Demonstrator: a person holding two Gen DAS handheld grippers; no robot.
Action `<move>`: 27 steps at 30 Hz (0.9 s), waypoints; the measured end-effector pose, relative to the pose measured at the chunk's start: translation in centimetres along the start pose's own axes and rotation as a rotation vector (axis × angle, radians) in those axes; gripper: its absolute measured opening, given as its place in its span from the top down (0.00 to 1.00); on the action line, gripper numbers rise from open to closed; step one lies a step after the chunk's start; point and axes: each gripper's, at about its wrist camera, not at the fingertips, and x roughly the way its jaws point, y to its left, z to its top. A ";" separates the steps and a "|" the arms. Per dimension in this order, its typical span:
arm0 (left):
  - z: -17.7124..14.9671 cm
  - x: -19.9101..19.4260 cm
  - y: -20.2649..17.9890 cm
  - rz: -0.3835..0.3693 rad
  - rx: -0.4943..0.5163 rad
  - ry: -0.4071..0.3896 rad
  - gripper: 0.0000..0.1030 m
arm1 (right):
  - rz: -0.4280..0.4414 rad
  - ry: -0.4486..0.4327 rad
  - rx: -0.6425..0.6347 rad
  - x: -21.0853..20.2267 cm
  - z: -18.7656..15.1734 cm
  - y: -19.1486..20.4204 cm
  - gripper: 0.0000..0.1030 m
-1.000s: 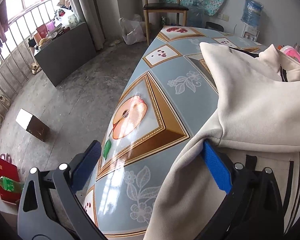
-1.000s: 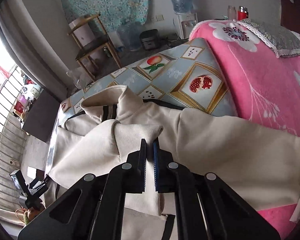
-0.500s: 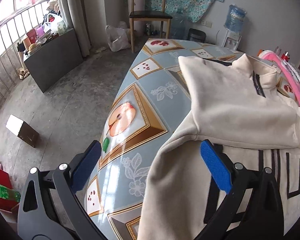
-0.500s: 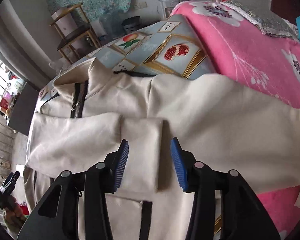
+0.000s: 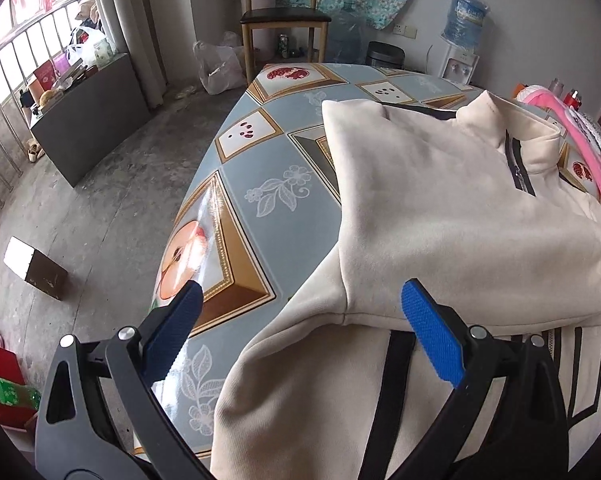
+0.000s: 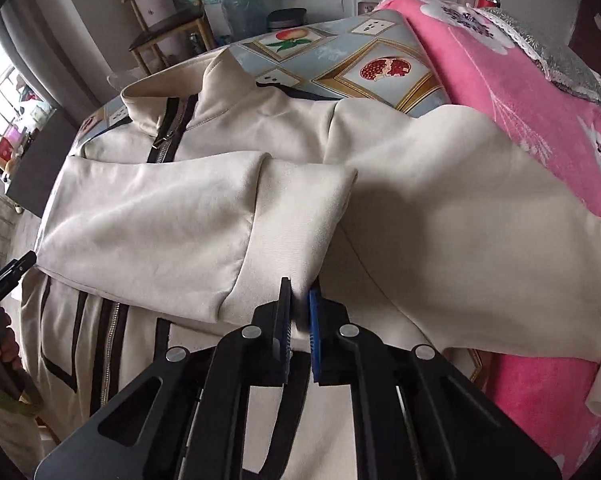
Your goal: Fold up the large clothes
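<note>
Our right claw pinches the cuff of the folded sleeve on the cream jacket. The jacket lies on the patterned bench. Our left claw hangs spread wide over the jacket's near edge, gripping nothing.

Left claw spread wide, low and level; right claw pinched nearly closed on cream cuff.

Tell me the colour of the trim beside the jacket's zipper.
Black trim on a cream jacket; clearest in the right wrist view.
</note>
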 end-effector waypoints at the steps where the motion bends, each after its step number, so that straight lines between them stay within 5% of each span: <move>1: 0.0 -0.2 0.1 0.002 -0.004 0.003 0.06 | -0.007 0.026 0.006 0.8 -0.1 -0.2 0.92; 4: 0.3 -0.2 -0.2 -0.008 0.004 0.016 0.06 | -0.039 0.071 0.022 3.0 -0.3 -0.9 0.87; 9: 0.6 0.4 -2.6 -0.009 0.084 0.006 0.06 | -0.162 -0.111 -0.018 -2.2 0.2 0.3 0.68; 11: 0.4 1.2 -3.8 -0.007 0.121 0.022 0.06 | -0.097 -0.164 -0.045 -3.2 1.1 1.7 0.67; 15: -0.8 2.7 -5.1 0.040 0.157 0.061 0.06 | 0.059 -0.129 -0.177 -0.9 3.6 7.2 0.67; 19: -1.6 2.3 -4.4 0.028 0.124 0.048 0.06 | 0.074 -0.046 -0.225 4.1 6.7 11.5 0.67; 23: -2.1 2.0 -3.9 0.009 0.120 0.036 0.06 | -0.120 -0.024 -0.162 7.5 9.3 9.9 0.67; 27: -2.4 1.5 -3.5 -0.008 0.128 0.029 0.06 | 0.056 -0.023 -0.135 5.3 9.4 11.4 0.67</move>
